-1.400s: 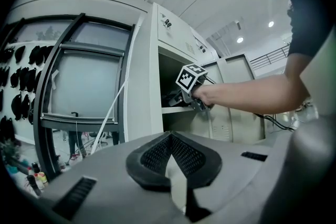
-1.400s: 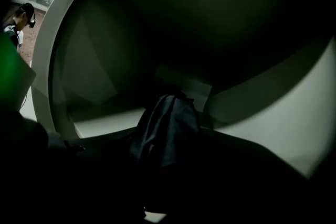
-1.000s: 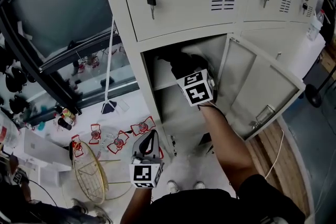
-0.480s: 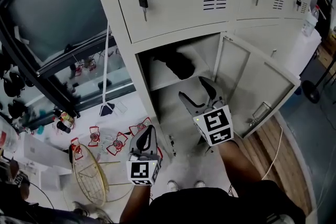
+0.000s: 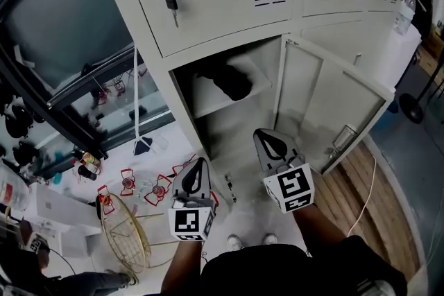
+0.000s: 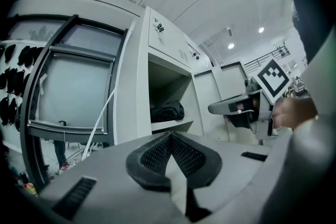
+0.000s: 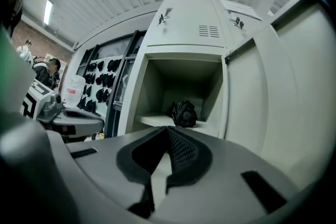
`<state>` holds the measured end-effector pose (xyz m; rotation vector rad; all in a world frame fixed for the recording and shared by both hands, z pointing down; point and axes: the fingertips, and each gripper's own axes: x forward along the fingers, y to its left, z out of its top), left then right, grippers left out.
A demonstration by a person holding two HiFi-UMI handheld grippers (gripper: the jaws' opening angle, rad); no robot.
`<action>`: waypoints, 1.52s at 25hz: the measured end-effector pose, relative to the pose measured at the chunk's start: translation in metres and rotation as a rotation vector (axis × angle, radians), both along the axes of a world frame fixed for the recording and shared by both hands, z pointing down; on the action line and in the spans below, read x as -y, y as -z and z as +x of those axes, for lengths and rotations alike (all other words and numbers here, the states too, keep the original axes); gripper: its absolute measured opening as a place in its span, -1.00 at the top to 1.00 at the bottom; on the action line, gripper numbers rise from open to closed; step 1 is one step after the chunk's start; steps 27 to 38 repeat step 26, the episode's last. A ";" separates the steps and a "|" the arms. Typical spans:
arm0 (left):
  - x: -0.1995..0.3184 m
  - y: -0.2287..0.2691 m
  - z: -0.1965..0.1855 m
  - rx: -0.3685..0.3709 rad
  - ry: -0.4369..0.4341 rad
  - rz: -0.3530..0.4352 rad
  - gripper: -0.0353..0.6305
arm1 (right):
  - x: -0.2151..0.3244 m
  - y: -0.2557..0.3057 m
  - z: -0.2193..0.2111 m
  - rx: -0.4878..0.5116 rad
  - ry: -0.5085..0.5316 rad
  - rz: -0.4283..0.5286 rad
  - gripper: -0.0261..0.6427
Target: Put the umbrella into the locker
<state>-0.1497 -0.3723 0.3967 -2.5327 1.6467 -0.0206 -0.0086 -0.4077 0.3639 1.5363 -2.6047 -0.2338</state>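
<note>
The black folded umbrella (image 5: 229, 80) lies on the shelf inside the open locker (image 5: 182, 90); it also shows in the left gripper view (image 6: 167, 111) and the right gripper view (image 7: 182, 113). My right gripper (image 5: 267, 136) is outside the locker, below the shelf and beside the open door (image 5: 326, 114). Its jaws are closing and look shut, with nothing between them (image 7: 167, 131). My left gripper (image 5: 198, 164) is held low to the left of the locker, shut and empty (image 6: 169, 136). Each gripper sees the other: the right gripper (image 6: 233, 107) and the left gripper (image 7: 73, 118).
Keys (image 5: 168, 0) hang from the closed locker doors above. A dark-framed window (image 5: 62, 80) stands at the left. A wire basket (image 5: 121, 232) and small items lie on the floor at lower left. Wooden flooring (image 5: 361, 197) is at the right.
My right gripper has drawn back out of the locker, down toward me, and its jaws have closed. The umbrella stays on the shelf. My left gripper rose slightly.
</note>
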 end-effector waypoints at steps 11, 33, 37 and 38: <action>0.004 0.021 -0.008 -0.108 0.019 0.013 0.91 | -0.021 -0.022 0.009 0.023 -0.027 0.007 0.93; -0.001 0.018 -0.010 -0.092 0.030 0.010 0.91 | -0.020 -0.016 0.004 -0.004 -0.044 0.016 0.93; -0.001 0.018 -0.010 -0.092 0.030 0.010 0.91 | -0.020 -0.016 0.004 -0.004 -0.044 0.016 0.93; -0.001 0.018 -0.010 -0.092 0.030 0.010 0.91 | -0.020 -0.016 0.004 -0.004 -0.044 0.016 0.93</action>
